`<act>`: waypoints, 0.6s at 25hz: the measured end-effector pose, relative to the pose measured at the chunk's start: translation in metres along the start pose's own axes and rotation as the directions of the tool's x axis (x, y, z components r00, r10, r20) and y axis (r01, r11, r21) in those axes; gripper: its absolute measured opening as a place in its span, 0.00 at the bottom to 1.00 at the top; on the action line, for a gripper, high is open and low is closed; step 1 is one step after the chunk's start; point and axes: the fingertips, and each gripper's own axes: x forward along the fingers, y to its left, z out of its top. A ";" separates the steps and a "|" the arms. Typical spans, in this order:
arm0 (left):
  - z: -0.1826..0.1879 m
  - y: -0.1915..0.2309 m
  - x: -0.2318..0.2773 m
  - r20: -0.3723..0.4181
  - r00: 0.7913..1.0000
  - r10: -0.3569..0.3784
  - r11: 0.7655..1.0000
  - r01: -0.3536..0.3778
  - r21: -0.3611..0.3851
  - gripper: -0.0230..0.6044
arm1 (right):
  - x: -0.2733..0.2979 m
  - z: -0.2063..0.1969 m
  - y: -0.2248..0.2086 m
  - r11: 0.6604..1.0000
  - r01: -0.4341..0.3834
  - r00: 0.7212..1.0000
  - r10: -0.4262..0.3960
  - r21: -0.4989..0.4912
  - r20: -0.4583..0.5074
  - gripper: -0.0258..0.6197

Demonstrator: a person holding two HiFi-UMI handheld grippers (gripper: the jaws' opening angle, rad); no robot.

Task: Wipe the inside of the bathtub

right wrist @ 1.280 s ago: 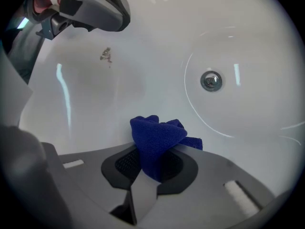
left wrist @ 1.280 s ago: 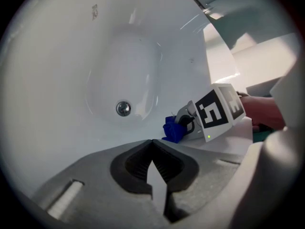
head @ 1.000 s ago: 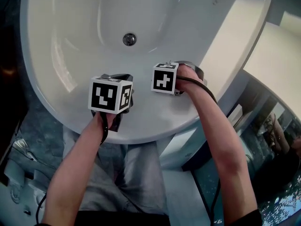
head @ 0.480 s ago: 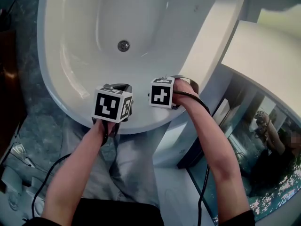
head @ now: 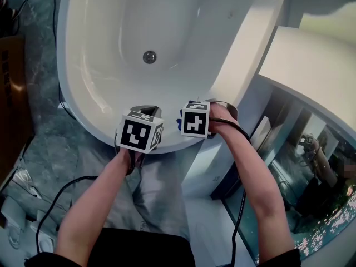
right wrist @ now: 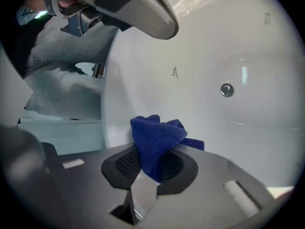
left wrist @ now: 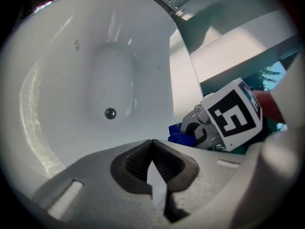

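The white bathtub (head: 100, 102) fills the upper head view, with its drain (head: 149, 57) in the floor of the basin. Both grippers hover over the near rim, side by side. My right gripper (right wrist: 151, 149) is shut on a dark blue cloth (right wrist: 157, 136), which bunches up out of the jaws; the cloth (left wrist: 180, 137) also shows in the left gripper view. My left gripper (left wrist: 152, 144) is shut with nothing between its pads and points into the tub toward the drain (left wrist: 110, 113). From the right gripper view the drain (right wrist: 227, 89) lies ahead to the right.
A white ledge (head: 311, 60) runs along the tub's right side, above a mirrored panel (head: 311, 166). Black cables (head: 61, 196) trail over the marbled floor (head: 39, 149). A brown box (head: 11, 93) stands at the left. The person's legs are close against the tub's near end.
Both grippers have drawn back from inside the rim to the tub's near edge. The view has pulled away, so more floor shows. The cloth stays in the right gripper.
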 end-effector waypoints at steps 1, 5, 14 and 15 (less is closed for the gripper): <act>0.000 0.002 -0.002 0.002 1.000 0.005 1.000 -0.005 0.003 0.04 | -0.001 0.002 0.000 1.000 -0.002 1.000 0.002 0.005 0.004 0.14; 0.007 0.005 -0.013 0.026 0.999 0.026 1.000 -0.026 0.001 0.04 | -0.007 0.009 0.008 0.999 -0.034 0.999 0.033 0.026 0.039 0.14; 0.069 -0.012 -0.094 0.172 0.985 0.007 1.000 -0.007 0.002 0.04 | -0.082 0.032 0.038 0.996 -0.016 0.979 -0.001 0.084 0.202 0.14; 0.078 -0.013 -0.106 0.197 0.980 0.009 1.000 -0.011 0.009 0.04 | -0.095 0.039 0.036 0.995 -0.003 0.971 -0.021 0.099 0.239 0.14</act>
